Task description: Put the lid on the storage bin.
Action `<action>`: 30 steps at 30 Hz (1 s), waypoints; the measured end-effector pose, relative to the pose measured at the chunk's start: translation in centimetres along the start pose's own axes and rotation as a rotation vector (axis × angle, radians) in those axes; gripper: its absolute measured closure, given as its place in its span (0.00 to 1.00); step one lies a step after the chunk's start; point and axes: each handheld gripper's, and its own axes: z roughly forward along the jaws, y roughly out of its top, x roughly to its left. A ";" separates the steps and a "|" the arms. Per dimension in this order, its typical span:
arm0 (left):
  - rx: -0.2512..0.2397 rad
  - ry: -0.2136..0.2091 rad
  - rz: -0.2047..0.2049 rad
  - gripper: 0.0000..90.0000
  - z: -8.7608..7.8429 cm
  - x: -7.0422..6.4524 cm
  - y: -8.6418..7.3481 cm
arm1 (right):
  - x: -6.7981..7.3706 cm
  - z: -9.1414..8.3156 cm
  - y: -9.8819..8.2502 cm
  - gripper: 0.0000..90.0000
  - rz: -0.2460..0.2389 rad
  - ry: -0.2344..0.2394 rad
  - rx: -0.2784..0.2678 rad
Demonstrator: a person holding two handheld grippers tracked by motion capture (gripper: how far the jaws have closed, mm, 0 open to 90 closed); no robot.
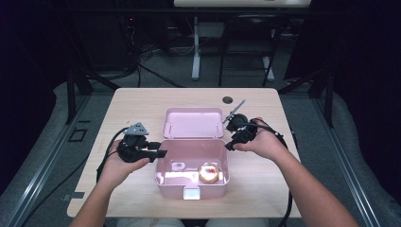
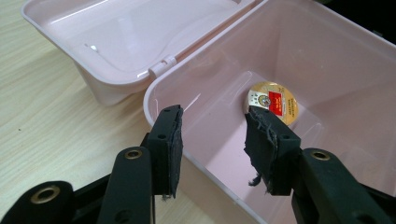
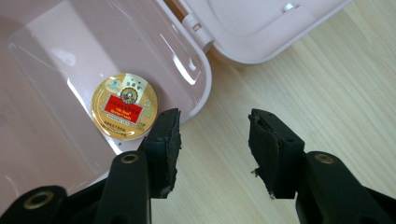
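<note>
A pink plastic box (image 1: 191,142) stands open in the middle of the table, its lid (image 1: 193,122) laid back behind it. A round gold tin with a red label (image 1: 208,172) lies on the box floor at the front right. My left gripper (image 1: 160,150) is at the box's left wall. In the left gripper view its jaws stand apart astride the rim (image 2: 154,88), one outside and one over the inside, with the tin (image 2: 273,100) beyond. My right gripper (image 1: 230,144) hovers open at the box's back right corner (image 3: 205,79), over bare wood, near the tin (image 3: 124,106).
The light wooden table (image 1: 142,101) has a round cable hole (image 1: 227,100) near its far edge. A white latch (image 1: 191,193) sticks out of the box's front wall. A cable trails from each gripper toward the near edge. Desk legs stand on the dark floor beyond.
</note>
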 end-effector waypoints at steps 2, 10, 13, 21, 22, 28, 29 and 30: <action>0.008 -0.001 0.002 0.63 0.0 0.0 0.0 | -0.2 0.0 0.0 0.60 0.013 0.001 -0.013; 0.019 0.002 0.002 0.66 0.2 0.0 -0.1 | -1.0 -0.1 0.1 0.64 0.073 0.014 -0.056; 0.017 0.003 -0.004 0.66 0.2 0.1 -0.1 | -1.2 0.1 0.3 0.64 0.093 0.009 -0.065; 0.015 0.012 -0.009 0.68 0.2 0.3 -0.2 | -2.0 0.7 0.9 0.65 0.132 -0.012 -0.095; 0.014 0.012 -0.011 0.68 0.2 0.3 -0.2 | -2.1 0.8 1.0 0.65 0.140 -0.016 -0.095; 0.017 0.020 -0.012 0.69 0.2 0.4 -0.2 | -2.6 1.4 1.5 0.67 0.176 -0.030 -0.115; 0.020 0.019 -0.013 0.69 0.2 0.4 -0.2 | -2.6 1.4 1.5 0.67 0.195 -0.028 -0.124; 0.019 0.018 -0.013 0.69 0.2 0.4 -0.2 | -2.7 1.5 1.6 0.67 0.203 -0.029 -0.128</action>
